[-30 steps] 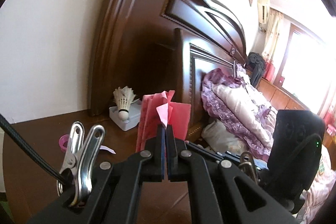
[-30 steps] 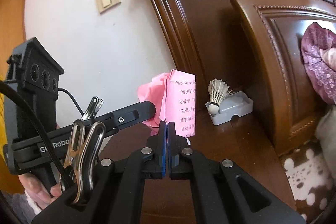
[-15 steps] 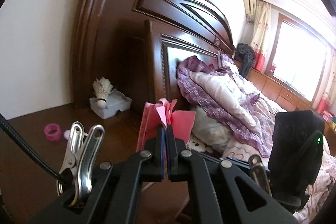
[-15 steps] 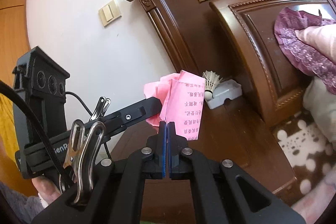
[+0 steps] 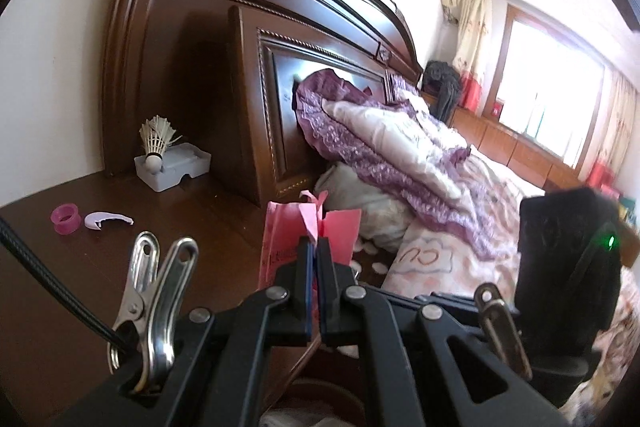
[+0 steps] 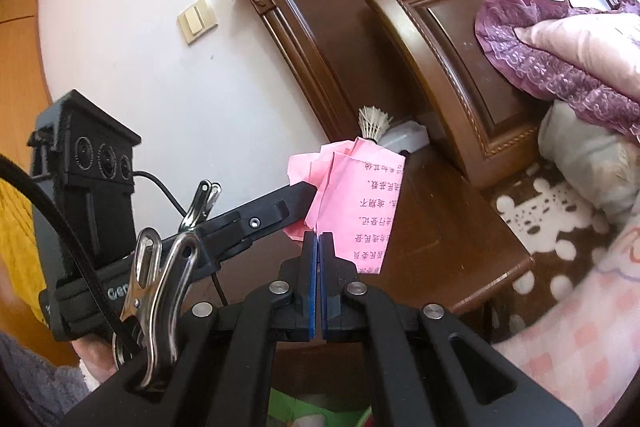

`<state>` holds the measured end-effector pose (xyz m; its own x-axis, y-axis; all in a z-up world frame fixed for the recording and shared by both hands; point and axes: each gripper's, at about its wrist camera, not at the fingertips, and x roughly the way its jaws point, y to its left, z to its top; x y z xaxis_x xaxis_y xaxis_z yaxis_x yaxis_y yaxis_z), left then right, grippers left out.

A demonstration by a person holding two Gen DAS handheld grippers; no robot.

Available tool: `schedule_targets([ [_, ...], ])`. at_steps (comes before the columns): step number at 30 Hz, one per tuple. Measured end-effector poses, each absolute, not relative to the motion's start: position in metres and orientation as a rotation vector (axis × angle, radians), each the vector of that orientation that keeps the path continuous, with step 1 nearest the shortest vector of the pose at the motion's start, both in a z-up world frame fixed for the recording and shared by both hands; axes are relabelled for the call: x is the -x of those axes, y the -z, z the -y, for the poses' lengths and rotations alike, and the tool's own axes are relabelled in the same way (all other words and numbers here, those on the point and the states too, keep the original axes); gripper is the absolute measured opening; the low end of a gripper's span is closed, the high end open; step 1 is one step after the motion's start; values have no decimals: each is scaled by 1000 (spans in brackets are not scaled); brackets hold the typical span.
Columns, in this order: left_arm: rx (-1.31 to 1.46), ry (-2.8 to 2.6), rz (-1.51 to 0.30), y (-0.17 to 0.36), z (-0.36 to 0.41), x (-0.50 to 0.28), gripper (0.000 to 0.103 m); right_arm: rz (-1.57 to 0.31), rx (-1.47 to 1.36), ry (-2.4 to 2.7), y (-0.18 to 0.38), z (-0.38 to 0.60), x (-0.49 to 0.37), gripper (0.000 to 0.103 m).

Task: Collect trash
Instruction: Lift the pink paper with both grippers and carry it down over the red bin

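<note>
While both tongs are shut tight, each pinches the same pink paper: the left tongs (image 5: 316,247) clamp a crumpled fold at its top, and the right tongs (image 6: 318,243) grip its lower edge. The pink paper (image 6: 360,203) is a creased sheet printed with rows of dark characters (they read upside down in the right wrist view), and it hangs in the air off the worktop's front edge, near the corner beside the bed, touching no surface. In the right wrist view the left tongs reach in from the left and meet the paper's crumpled side.

Behind the paper, the dark wooden worktop (image 5: 180,227) carries a grey plastic tray (image 5: 172,165) at its back edge against the carved headboard (image 5: 248,67), and a white feather shuttlecock (image 5: 156,139) stands cork down in the tray's left end. Toward the worktop's left edge lie a small pink ring (image 5: 64,219) and, just beside it, a curved pale lilac shard (image 5: 106,219). A purple lace-trimmed quilt (image 5: 380,147) is heaped on the bed against the headboard. A beige wall switch (image 6: 197,19) sits on the white wall.
</note>
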<state>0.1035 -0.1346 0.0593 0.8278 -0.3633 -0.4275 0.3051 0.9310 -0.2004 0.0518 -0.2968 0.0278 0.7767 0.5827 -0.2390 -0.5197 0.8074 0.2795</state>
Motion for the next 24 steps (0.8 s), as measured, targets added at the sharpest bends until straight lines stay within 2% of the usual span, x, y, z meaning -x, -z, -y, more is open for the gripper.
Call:
schedule_targets([
  [7,99,385,-515,-43,140,-100,2,-357,-217,-593,-10,302,-42,2],
  [10,102,385,-552,-32,142,-103,7,-373,-214,-591,-6,304,-41,2],
  [18,75,394,-635,-14,150,-109,6,-425,-196,-578,7,303,-43,2],
  [24,9,423,-625,-12,163,-100,2,-434,-210,-576,13,311,-38,1],
])
